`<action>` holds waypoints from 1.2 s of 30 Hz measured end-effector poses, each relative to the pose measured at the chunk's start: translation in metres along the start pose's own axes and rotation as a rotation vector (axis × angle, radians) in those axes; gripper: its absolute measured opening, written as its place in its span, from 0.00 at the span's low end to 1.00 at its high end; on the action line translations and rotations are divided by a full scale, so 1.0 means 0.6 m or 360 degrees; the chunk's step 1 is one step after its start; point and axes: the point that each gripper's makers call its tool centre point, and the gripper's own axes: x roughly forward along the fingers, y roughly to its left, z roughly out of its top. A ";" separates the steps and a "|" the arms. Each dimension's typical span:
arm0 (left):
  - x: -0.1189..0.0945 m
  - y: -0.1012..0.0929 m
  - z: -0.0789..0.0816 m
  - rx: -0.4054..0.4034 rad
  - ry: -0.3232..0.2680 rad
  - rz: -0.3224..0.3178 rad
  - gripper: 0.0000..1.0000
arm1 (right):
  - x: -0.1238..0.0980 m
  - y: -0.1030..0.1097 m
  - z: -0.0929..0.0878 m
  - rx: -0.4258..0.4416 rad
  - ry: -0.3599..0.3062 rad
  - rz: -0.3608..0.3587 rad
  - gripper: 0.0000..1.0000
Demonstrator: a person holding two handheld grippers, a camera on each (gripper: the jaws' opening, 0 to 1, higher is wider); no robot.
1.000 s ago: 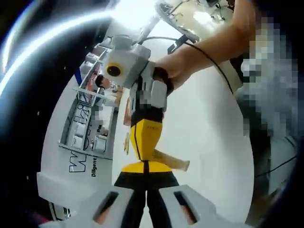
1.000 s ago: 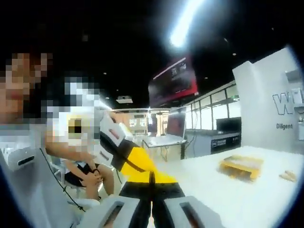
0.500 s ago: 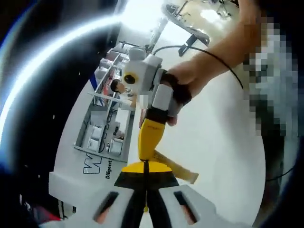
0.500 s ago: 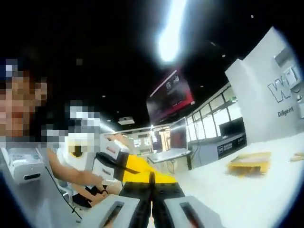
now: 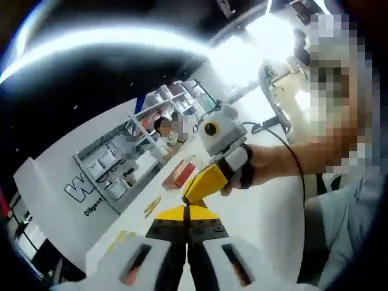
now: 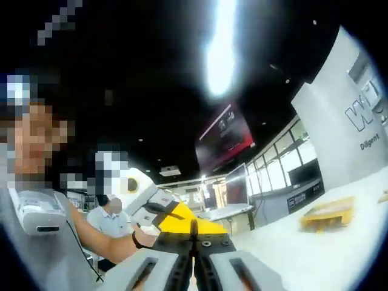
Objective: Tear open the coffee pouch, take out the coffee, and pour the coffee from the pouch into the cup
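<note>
my left gripper [image 5: 187,233] has its jaws pressed together on the yellow-and-black coffee pouch [image 5: 193,203], which stands up between them in the left gripper view. my right gripper [image 5: 227,159] comes in from the right of that view and is clamped on the far yellow end of the same pouch, with my hand [image 5: 267,167] wrapped round its handle and a black cable trailing off it.

in the right gripper view the right gripper [image 6: 194,239] is likewise closed on the pouch [image 6: 189,225], and the left gripper [image 6: 142,200] reaches in from the left, nipping the other end. so the pouch is held up in the air between both tools, stretched across.

around it: a white table [image 5: 267,218] below, a small yellow tray [image 6: 327,213] on the table well off to the right in the right gripper view, a white wall panel with dark lettering [image 5: 85,188], shelving [image 5: 121,157] behind it, a red screen [image 6: 225,136] hanging high, and a bright ceiling light strip [image 6: 219,45]. another person [image 6: 109,221] sits behind the left gripper. i cannot make out a cup.
</note>
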 end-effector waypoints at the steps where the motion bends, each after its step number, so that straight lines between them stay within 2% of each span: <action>1: -0.001 0.000 0.000 -0.0040 -0.0019 -0.0012 0.00 | 0.001 0.002 0.001 -0.0007 -0.0003 0.0011 0.00; 6: -0.008 -0.001 0.005 -0.0316 -0.0162 -0.0098 0.00 | 0.005 0.015 0.003 -0.0047 -0.0011 0.0072 0.00; 15: -0.014 0.003 0.012 -0.0860 -0.0460 -0.0233 0.00 | 0.008 0.025 0.013 -0.0043 -0.0115 0.0142 0.00; 16: -0.014 0.007 0.015 -0.0891 -0.0514 -0.0232 0.00 | 0.008 0.023 0.013 -0.0043 -0.0126 0.0143 0.00; 19: -0.017 0.006 0.010 -0.1055 -0.0586 -0.0267 0.00 | 0.009 0.020 0.014 -0.0020 -0.0163 0.0153 0.00; 21: -0.017 0.006 0.006 -0.1113 -0.0625 -0.0275 0.00 | 0.010 0.020 0.013 -0.0015 -0.0170 0.0154 0.00; 23: -0.017 0.004 0.004 -0.1098 -0.0614 -0.0261 0.00 | 0.011 0.018 0.011 -0.0026 -0.0159 0.0140 0.00; 24: -0.016 0.007 -0.001 -0.1032 -0.0565 -0.0211 0.00 | 0.012 0.015 0.008 -0.0061 -0.0146 0.0111 0.00; 26: -0.017 0.005 -0.001 -0.0948 -0.0483 -0.0204 0.00 | 0.013 0.018 0.005 -0.0124 -0.0124 0.0105 0.00; 28: -0.012 0.006 -0.004 -0.0819 -0.0344 -0.0149 0.00 | 0.012 0.011 0.002 -0.0195 -0.0068 0.0058 0.01; 30: -0.007 0.004 -0.005 -0.0750 -0.0218 -0.0165 0.00 | 0.010 0.008 0.002 -0.0274 -0.0022 0.0033 0.03; 34: 0.007 0.012 -0.011 -0.0608 -0.0034 -0.0124 0.00 | 0.010 0.009 -0.001 -0.0356 0.0074 -0.0010 0.18; 36: 0.014 0.011 -0.012 -0.0550 0.0037 -0.0129 0.00 | 0.005 0.007 -0.003 -0.0397 0.0127 -0.0057 0.20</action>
